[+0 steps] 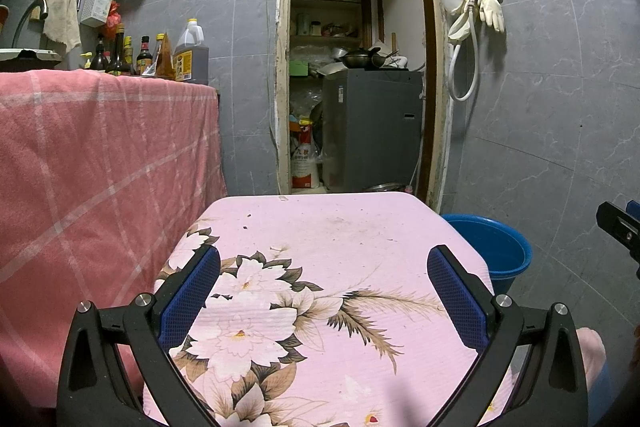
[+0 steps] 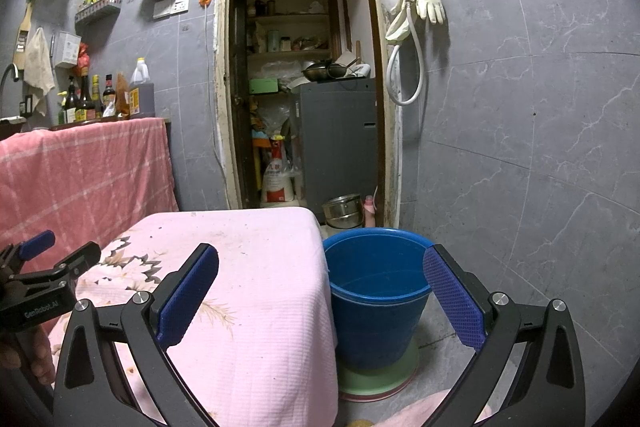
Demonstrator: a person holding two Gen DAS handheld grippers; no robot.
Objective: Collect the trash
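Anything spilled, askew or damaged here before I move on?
Small crumbs and dark specks litter the far part of the pink floral cloth, plus a faint stain. The blue bucket stands upright beside it. Both the left gripper and right gripper are open, holding nothing.

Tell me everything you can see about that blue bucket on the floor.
The blue bucket is a round, tapered tub, wide at the rim and narrower toward the base, and looks like plastic. It stands upright and open-topped on the grey floor, nested in what looks like a pale green basin with a pink rim beneath. It sits just right of the pink floral cloth, whose hanging edge is right beside it; contact is unclear. Its inside looks empty. Neither gripper touches it.
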